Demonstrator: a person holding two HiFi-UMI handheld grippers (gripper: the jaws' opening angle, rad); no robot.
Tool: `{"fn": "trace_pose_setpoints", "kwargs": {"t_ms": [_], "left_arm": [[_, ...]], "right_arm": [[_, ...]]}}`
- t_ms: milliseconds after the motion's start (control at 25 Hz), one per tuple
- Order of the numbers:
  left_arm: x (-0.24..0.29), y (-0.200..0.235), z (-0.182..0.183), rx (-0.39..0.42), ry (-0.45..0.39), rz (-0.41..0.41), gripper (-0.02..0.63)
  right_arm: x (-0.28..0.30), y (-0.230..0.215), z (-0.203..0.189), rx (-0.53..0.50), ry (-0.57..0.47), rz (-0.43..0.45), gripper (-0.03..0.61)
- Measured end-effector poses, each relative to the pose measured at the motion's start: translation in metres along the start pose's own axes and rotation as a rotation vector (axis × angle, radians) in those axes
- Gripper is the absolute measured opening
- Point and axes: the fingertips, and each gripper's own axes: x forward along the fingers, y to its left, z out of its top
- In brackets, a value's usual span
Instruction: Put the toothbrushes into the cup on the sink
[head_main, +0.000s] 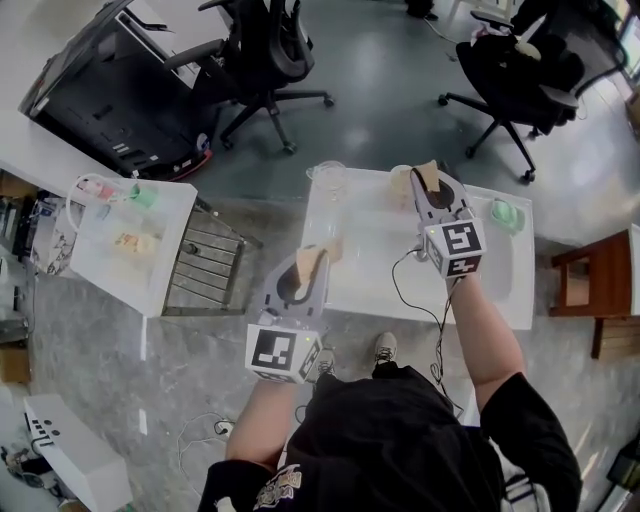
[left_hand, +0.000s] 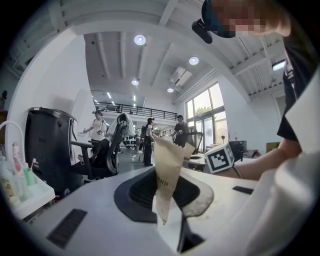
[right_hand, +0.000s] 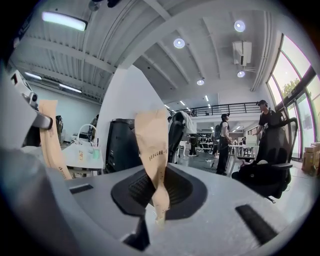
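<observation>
I hold one gripper in each hand over a white sink counter (head_main: 365, 250), both pointing up and forward. The left gripper (head_main: 310, 268) (left_hand: 167, 200) is shut on a tan paper toothbrush packet (left_hand: 167, 170) that stands up out of its jaws. A second tan packet (right_hand: 152, 150), with dark print on it, is pinched in the same way in the shut right gripper (head_main: 430, 180) (right_hand: 155, 197). A clear cup (head_main: 328, 182) stands at the counter's far left corner, beyond the left gripper. The right gripper's marker cube (left_hand: 220, 159) shows in the left gripper view.
A green object (head_main: 507, 213) lies at the counter's far right. To the left are a white side table (head_main: 130, 245) with small bottles and a metal rack (head_main: 205, 265). Black office chairs (head_main: 265, 50) (head_main: 520, 70) stand behind, a wooden stool (head_main: 600, 285) at right.
</observation>
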Motion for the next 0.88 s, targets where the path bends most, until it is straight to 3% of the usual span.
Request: {"fn": "trace_pose_setpoints", "kwargs": {"t_ms": [880], "left_arm": [[-0.016, 0.045, -0.025, -0.055, 0.065, 0.132, 0.057]], "right_arm": [[0.075, -0.012, -0.116, 0.079, 0.204, -0.03, 0.044]]}}
